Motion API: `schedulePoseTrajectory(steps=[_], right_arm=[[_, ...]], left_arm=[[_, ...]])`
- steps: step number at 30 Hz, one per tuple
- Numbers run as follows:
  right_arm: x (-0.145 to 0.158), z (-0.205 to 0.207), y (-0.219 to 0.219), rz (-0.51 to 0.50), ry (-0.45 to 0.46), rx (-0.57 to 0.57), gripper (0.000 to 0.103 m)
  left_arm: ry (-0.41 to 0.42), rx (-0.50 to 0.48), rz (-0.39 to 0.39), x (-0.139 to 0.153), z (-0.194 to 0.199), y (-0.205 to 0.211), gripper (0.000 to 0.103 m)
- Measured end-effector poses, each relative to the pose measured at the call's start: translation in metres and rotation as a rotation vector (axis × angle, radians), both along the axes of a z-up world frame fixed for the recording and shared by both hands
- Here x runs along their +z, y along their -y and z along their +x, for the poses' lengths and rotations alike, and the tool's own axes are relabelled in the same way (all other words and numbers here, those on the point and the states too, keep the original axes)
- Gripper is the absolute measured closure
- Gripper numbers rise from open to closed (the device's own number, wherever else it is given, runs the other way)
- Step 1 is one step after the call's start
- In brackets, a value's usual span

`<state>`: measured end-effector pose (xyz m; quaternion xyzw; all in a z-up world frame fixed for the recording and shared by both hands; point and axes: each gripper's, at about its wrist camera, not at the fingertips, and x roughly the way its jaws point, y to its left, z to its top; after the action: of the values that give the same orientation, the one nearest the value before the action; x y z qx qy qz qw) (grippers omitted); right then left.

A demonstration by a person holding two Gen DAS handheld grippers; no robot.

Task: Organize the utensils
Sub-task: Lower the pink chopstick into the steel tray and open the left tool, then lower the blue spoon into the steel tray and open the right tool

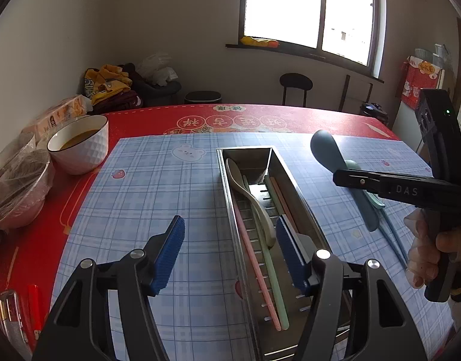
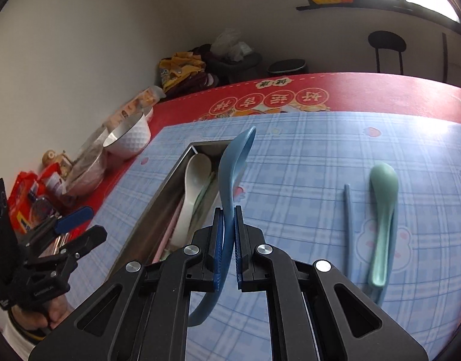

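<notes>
A steel utensil tray (image 1: 223, 177) lies lengthwise on the blue checked mat (image 1: 146, 192). In it are a white spoon (image 1: 245, 186), a pink chopstick (image 1: 251, 246) and a green one (image 1: 275, 282). My left gripper (image 1: 230, 252) is open just above the tray's near end, and nothing is between its blue pads (image 1: 170, 255). My right gripper (image 2: 229, 240) is shut on the handle of a blue spoon (image 2: 236, 156), held in the air beside the tray (image 2: 158, 207). A green spoon (image 2: 382, 210) and blue chopsticks (image 2: 348, 210) lie on the mat to the right.
A white bowl of brown liquid (image 1: 80, 144) and film-covered bowls (image 1: 20, 186) stand at the table's left edge on the red cloth. A red lighter (image 1: 33, 303) lies near the front left. A person's hand (image 1: 435, 249) grips the right tool.
</notes>
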<state>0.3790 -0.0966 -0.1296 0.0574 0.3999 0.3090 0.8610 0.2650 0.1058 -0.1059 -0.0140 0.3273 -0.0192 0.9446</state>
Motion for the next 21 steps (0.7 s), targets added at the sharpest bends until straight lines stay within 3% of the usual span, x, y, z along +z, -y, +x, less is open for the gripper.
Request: schedulePoseTrajectory(steps=[6,9,13,21], right_arm=[[-0.003,0.017,-0.073,-0.19,0.025,0.1,0.096],[-0.014,0.024,-0.092,-0.269,0.019,0.115,0.096],[-0.024,0.031,-0.104,-0.341,0.017,0.121,0.096],[-0.03,0.034,-0.11,-0.369,-0.001,0.13,0.096]], left_arm=[[0.022,0.014,-0.035,-0.001,-0.003,-0.02,0.012],[0.02,0.016,-0.056,-0.001,-0.001,-0.026,0.006],[0.017,0.027,-0.063,-0.003,0.0,-0.032,0.006],[0.011,0.032,-0.087,-0.008,0.0,-0.036,0.006]])
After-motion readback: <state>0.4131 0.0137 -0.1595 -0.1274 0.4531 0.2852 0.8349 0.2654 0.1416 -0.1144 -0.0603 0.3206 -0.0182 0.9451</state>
